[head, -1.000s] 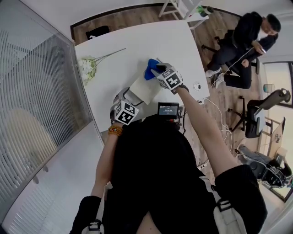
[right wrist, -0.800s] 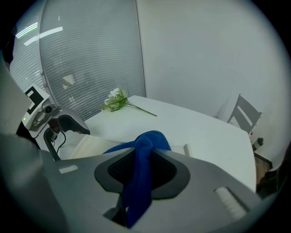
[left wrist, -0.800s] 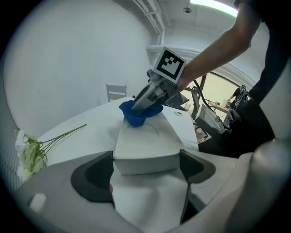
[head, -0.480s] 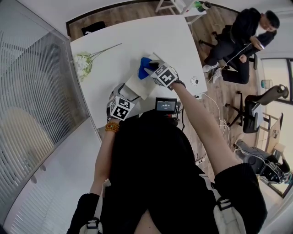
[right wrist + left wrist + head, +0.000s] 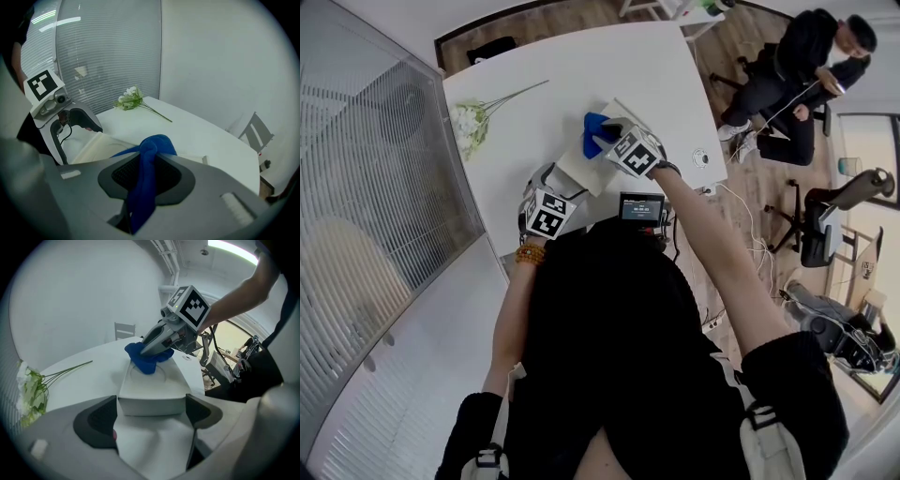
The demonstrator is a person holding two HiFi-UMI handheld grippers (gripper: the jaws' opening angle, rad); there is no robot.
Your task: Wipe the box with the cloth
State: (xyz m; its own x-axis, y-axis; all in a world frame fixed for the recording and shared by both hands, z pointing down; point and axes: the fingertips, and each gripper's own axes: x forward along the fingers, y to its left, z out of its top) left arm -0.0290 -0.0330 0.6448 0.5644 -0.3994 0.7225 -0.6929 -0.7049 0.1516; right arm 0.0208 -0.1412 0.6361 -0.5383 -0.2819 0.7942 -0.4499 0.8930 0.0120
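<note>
Box (image 5: 150, 386) clamped by left hand-held gripper (image 5: 151, 408) as brace; right hand-held gripper (image 5: 145, 176), jaws just tightening, pinches cloth (image 5: 146, 363) against its top.

I can read no words, brands or numbers here. The only signs are black-and-white square markers, one pattern on each visible face of the left cube (image 5: 547, 215) and the right cube (image 5: 636, 152). A small screen (image 5: 643, 207) at the desk (image 5: 581, 75) edge shows pale characters, too small for me to read.
</note>
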